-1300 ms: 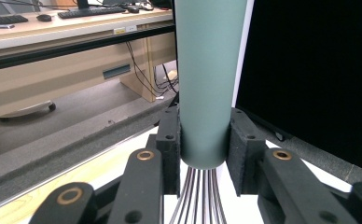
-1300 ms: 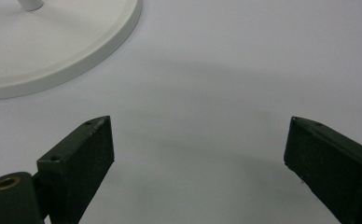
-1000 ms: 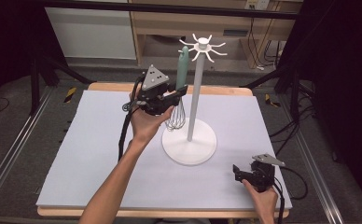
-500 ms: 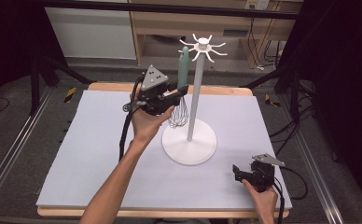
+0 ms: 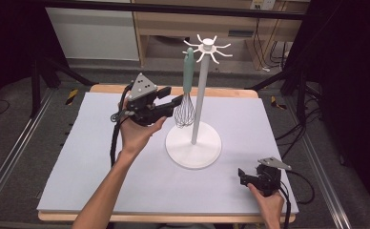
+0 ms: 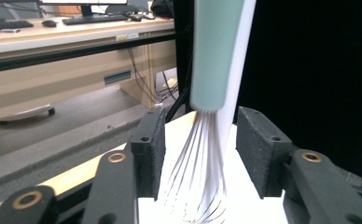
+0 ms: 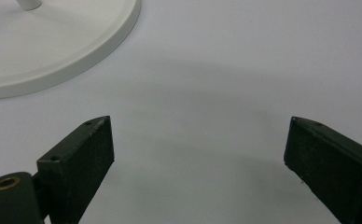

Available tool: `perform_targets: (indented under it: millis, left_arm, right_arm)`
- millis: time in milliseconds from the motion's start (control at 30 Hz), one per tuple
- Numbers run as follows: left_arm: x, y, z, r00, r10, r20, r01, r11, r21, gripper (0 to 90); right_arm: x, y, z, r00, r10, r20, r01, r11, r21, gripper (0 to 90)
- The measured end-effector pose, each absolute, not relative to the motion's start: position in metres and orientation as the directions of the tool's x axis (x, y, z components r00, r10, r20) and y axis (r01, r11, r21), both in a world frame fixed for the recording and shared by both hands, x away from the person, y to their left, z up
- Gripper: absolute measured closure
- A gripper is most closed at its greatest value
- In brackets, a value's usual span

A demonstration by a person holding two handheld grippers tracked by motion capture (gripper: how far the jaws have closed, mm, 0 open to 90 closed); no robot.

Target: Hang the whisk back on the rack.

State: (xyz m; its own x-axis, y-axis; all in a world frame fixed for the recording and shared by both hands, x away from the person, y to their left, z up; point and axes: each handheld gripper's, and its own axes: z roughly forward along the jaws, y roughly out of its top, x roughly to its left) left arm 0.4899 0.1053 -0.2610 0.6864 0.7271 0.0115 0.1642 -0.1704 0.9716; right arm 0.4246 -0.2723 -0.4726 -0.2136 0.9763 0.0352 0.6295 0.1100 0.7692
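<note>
A whisk [image 5: 188, 71] with a pale green handle hangs from a hook at the top of the white stand [image 5: 200, 102]; its wire head reaches down beside the pole. My left gripper [image 5: 173, 97] is held just left of the wires, off the table, and its jaws are opening. In the left gripper view the whisk [image 6: 214, 51] hangs just ahead and its wires pass between the two pads of the left gripper [image 6: 200, 140] without being pressed. My right gripper [image 5: 242, 176] rests low at the front right of the table, open, and the right gripper [image 7: 198, 154] has only bare tabletop between its pads.
The stand's round white base [image 5: 193, 145] sits mid-table on the pale sheet [image 5: 78, 157] and shows as the base [image 7: 53, 46] at the right gripper view's upper left. Several other hooks [image 5: 219, 52] on the stand's top are bare. Cables trail from both grippers.
The left gripper's jaws have come apart off the whisk and the hand has drawn back a little to the left. The whisk stays hanging on the stand. The right hand has not moved.
</note>
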Motion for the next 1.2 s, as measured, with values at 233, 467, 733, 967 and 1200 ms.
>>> perform_targets:
  millis: [233,467,733,967,1200]
  left_arm:
    - [0.477,0.13,-0.279,0.667,0.744,0.026,0.173,-0.189,0.967,43.3]
    - [0.467,0.154,-0.306,0.651,0.759,0.013,0.206,-0.193,0.959,41.0]
    - [0.463,0.176,-0.34,0.617,0.787,-0.003,0.265,-0.205,0.942,39.2]
    - [0.462,0.191,-0.372,0.587,0.809,-0.023,0.322,-0.208,0.924,38.0]
    - [0.459,0.216,-0.405,0.531,0.847,-0.027,0.394,-0.218,0.893,36.3]
  right_arm:
    - [0.425,-0.272,-0.473,-0.212,0.977,0.034,0.628,0.109,0.771,8.7]
    - [0.424,-0.272,-0.473,-0.208,0.977,0.036,0.63,0.105,0.769,8.7]
    - [0.424,-0.273,-0.473,-0.21,0.977,0.034,0.629,0.109,0.77,8.7]
    - [0.424,-0.273,-0.473,-0.207,0.978,0.033,0.63,0.107,0.769,8.7]
    - [0.423,-0.275,-0.474,-0.189,0.981,0.04,0.639,0.091,0.764,8.5]
